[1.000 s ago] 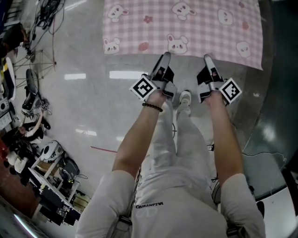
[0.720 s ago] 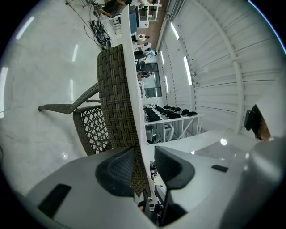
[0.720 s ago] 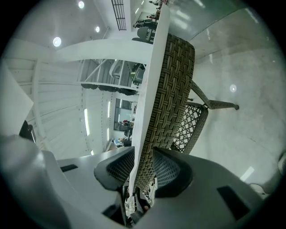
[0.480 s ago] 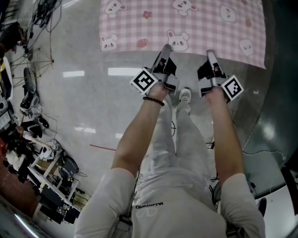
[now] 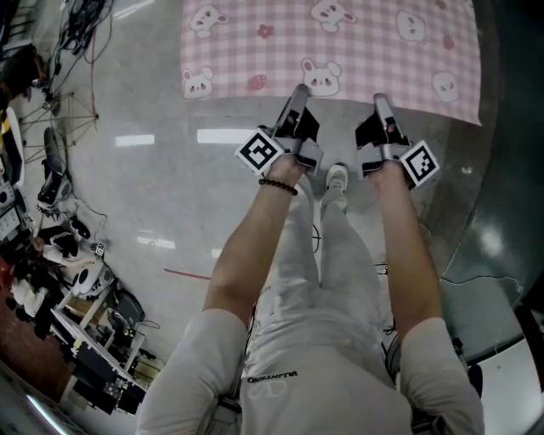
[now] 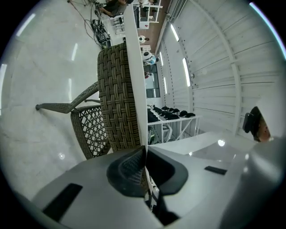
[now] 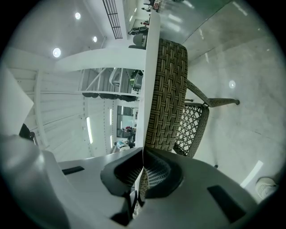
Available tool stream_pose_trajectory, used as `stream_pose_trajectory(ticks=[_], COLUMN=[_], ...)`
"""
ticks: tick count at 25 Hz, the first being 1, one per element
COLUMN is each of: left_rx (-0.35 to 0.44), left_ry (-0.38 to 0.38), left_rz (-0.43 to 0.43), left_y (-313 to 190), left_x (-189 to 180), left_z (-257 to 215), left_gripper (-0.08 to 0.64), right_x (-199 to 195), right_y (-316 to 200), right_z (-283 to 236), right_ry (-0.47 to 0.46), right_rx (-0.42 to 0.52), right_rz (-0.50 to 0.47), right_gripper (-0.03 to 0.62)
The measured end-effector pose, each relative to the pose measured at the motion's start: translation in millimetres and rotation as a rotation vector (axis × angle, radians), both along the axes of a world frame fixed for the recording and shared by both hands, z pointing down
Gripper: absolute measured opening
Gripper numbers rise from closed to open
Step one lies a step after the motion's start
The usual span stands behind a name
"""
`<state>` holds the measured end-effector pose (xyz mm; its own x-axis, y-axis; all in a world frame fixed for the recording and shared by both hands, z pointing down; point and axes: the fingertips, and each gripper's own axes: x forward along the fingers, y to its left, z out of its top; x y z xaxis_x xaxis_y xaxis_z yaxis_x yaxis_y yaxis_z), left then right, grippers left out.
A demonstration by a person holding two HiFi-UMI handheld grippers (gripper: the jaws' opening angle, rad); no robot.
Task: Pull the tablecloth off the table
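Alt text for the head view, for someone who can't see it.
Seen from above, the left hand-held gripper and right hand-held gripper have just closed on the near edge of a pink bunny-print tablecloth; the person's arms and legs fill the frame below.

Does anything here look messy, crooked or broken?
Nothing much. The pink bunny tablecloth lies flat and smooth; the left gripper and right gripper have just closed on its near edge. Only the floor at left is cluttered, with cables strewn about.
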<state>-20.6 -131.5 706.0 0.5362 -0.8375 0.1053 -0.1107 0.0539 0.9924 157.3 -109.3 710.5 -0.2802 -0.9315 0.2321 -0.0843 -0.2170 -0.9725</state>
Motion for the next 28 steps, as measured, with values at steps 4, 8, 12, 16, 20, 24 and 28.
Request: stream_pose_trajectory(ticks=[4,8,12,16,20,24,28], left_rx=[0.000,-0.004,-0.001,-0.010,-0.010,0.022,0.043], left_ry=[0.019,0.018,0.016,0.018,-0.014,-0.032,-0.047], left_rz=[-0.008,-0.009,-0.014,-0.027,-0.025,-0.015,-0.028], left_y=[-0.8,-0.1,-0.1,1.0,2.1,6.5,5.3], left_x=[0.5,1.1,0.9,1.2,-0.5,-0.9,-0.3], left_z=[-0.8,0.6,-0.2,4.3,13.8,9.3,3.6], left_gripper=[0.003,0.003,0.003,0.003,0.003,0.003,0.003], right_x=[-0.4,0.1,-0.6,-0.4,-0.4,-0.3,-0.1], right_y=[-0.8,-0.3,-0.4,-0.5,-1.9,4.3,2.5], right_z=[-0.2,2.8,5.5,12.3,20.3,17.2,15.6], right_ry=[-0.017,-0.036,-0.046,-0.053,-0.048,-0.051,-0.077], right_rx=[0.002,-0.003,-0.016,-0.028,-0.037,-0.009,0.000], right_rz=[0.004,0.002,-0.008,-0.024,-0.040,-0.036,-0.049], right_gripper=[0.008,0.008,0.008,0.008,0.008,0.008,0.008])
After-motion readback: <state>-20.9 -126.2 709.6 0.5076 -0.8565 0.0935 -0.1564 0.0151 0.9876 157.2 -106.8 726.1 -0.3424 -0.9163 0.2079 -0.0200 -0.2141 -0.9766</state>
